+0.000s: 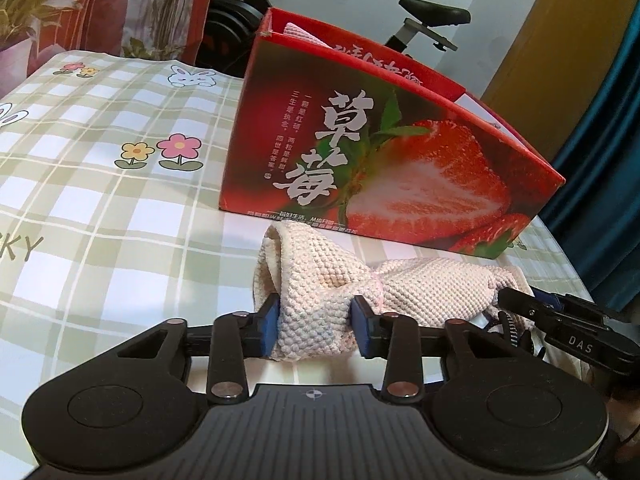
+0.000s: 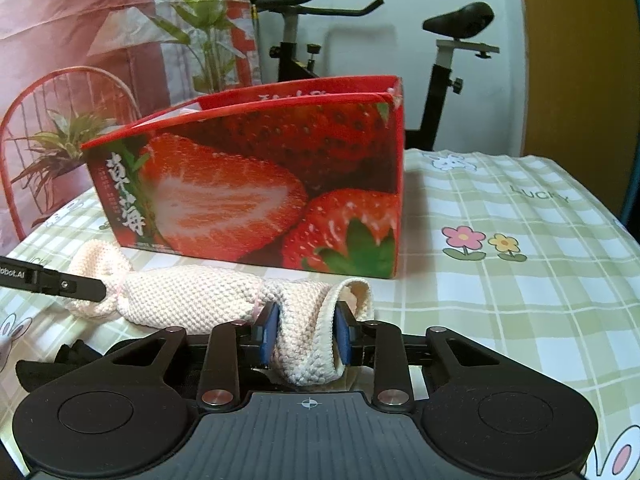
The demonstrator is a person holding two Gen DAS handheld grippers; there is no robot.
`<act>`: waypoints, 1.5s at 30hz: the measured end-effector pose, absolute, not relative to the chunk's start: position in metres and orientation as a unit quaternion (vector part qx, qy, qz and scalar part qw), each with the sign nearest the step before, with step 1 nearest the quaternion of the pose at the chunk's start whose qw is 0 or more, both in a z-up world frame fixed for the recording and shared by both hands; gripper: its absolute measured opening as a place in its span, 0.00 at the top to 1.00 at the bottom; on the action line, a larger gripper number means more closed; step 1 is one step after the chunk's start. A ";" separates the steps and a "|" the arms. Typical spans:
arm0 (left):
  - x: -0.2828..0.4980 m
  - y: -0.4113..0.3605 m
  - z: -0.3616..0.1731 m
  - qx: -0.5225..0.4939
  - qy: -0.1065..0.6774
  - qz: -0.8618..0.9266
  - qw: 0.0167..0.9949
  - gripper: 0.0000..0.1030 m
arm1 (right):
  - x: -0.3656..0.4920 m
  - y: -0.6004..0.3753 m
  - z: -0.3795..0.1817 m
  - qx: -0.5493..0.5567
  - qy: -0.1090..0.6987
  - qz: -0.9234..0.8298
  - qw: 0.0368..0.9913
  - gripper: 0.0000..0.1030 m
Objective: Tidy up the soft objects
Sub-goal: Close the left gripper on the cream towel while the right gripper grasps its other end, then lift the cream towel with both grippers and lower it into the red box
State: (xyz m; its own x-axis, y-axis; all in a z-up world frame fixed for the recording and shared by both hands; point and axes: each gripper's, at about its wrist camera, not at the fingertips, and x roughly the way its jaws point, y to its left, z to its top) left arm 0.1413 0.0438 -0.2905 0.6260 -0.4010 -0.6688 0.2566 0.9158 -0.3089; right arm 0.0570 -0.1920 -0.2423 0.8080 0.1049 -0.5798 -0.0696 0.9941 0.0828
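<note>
Holding cream knit cloth [image 1: 320, 280] clamped between left gripper [image 1: 314, 326] and right gripper [image 2: 306, 334]; risk: loose middle sags, snags strawberry box [image 2: 256, 184] rim during transfer.

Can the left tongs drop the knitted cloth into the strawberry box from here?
Probably yes. The left tongs are shut on one end of the cream cloth, the right tongs on the other. The strawberry box stands just behind, open on top, nothing between. The cloth must be lifted over its wall.
</note>
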 end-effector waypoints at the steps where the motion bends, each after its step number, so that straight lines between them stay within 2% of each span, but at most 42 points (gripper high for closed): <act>1: 0.140 0.044 -0.290 -0.093 0.392 -0.186 0.896 0.72 | 0.057 -0.191 -0.242 0.025 0.306 0.048 0.951 0.75; 5: 0.135 0.041 -0.283 -0.081 0.380 -0.187 0.902 0.77 | 0.056 -0.189 -0.240 0.017 0.302 0.051 0.952 0.76; 18: 0.118 0.050 -0.250 -0.090 0.324 -0.182 0.924 0.78 | 0.038 -0.175 -0.212 0.002 0.263 0.067 0.962 0.78; 41: 0.094 0.058 -0.211 -0.094 0.275 -0.195 0.937 0.79 | 0.010 -0.169 -0.165 -0.005 0.202 0.076 0.976 0.79; 45: 0.099 0.058 -0.199 -0.093 0.266 -0.204 0.937 0.80 | 0.013 -0.176 -0.153 0.000 0.192 0.074 0.979 0.85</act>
State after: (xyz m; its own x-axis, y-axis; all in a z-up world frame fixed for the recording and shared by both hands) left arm 0.0987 0.0583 -0.1988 0.7751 -0.4318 -0.4613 0.3325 0.8995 -0.2834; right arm 0.0133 -0.1756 -0.1529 0.9151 0.1455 -0.3761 -0.1458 0.9889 0.0278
